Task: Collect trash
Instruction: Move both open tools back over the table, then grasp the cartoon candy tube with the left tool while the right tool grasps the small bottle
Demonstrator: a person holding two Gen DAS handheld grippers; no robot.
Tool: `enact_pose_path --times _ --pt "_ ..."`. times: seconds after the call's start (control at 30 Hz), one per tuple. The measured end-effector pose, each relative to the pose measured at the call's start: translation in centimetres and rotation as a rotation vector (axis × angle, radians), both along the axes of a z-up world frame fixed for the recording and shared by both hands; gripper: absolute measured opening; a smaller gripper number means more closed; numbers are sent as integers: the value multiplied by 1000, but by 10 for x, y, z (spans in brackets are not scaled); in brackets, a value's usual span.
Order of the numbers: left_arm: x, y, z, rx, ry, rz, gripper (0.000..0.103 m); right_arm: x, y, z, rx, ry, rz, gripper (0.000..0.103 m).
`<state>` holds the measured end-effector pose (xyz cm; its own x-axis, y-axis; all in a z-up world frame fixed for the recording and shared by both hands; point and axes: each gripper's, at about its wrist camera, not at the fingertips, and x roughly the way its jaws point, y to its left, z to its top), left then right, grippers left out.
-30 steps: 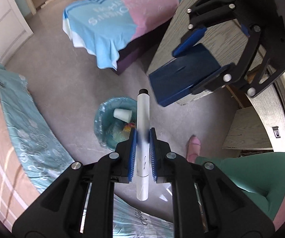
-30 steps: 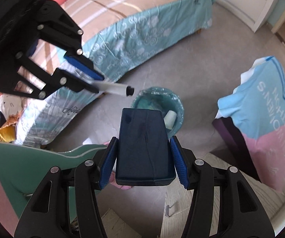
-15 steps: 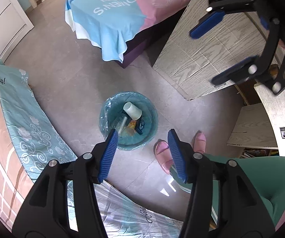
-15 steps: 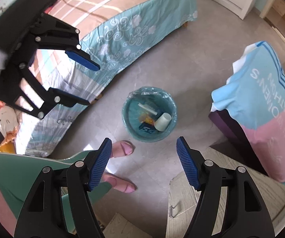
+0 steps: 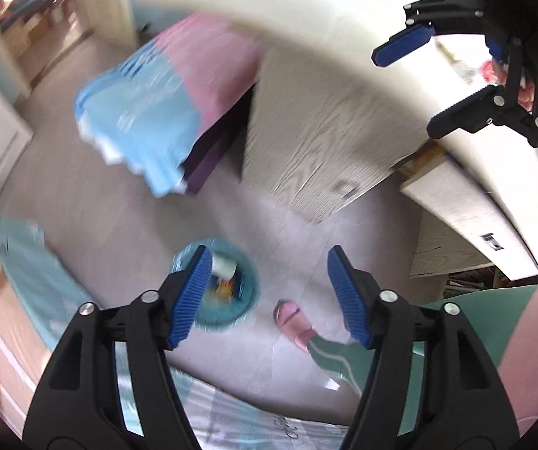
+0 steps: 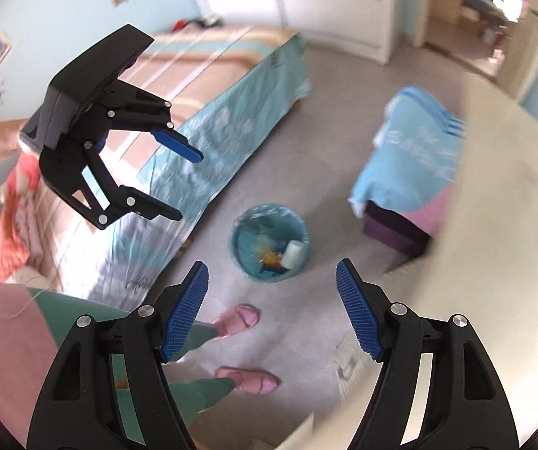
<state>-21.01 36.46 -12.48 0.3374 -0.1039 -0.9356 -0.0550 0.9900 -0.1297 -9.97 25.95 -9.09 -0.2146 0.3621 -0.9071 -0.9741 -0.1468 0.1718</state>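
Trash bin: a round bin with a teal liner stands on the floor; every place below is given from it.
Trash in it: a white cup lies against the wall on the bench side, with orange and blue scraps beside it; motion blur hides finer detail.
Left tool: the left tool hangs above the bin on the bed side, jaws spread wide, nothing between them.
Right tool: the right tool hangs above the bin's near rim, jaws also wide apart and empty.
Step in hand: both tools look free, so the likely step is to turn from the bin and find the next piece of trash.
Doing it well: lift clear of the rim before swinging, keep the two tools well apart, and leave the jaws wide until one is over a new item.
Worktop: the pale wood-grain worktop rises on the bin's far side from the bed; items on it are too blurred to name.
Bed: the bed with a teal patterned sheet lies near the bin.
Bench: a low bench under a blue and pink cloth stands near the bin, beside the worktop.
Feet: pink slippers stand just short of the bin; mind them when stepping away.
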Motion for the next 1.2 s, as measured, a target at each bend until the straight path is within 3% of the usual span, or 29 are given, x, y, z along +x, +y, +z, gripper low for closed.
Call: enact_pose_path --times 0.23,0.47,0.8,0.93,1.03,1.2 --pt "80 -82 42 40 -93 -248 72 73 -142 55 67 -105 -285 82" --pt "157 -183 49 46 -142 -485 72 123 -292 69 45 -167 -577 82" --pt "256 -332 23 85 -132 -741 72 148 -474 48 -34 -195 -902 82" --pt "288 -362 6 81 -102 -767 72 162 -529 32 -51 -175 -1001 82" --pt "309 -374 -10 78 -73 -778 72 171 -554 14 -73 -142 -1051 82" --pt "330 -382 -28 40 -16 -770 72 185 -557 -11 -96 -91 -1050 78"
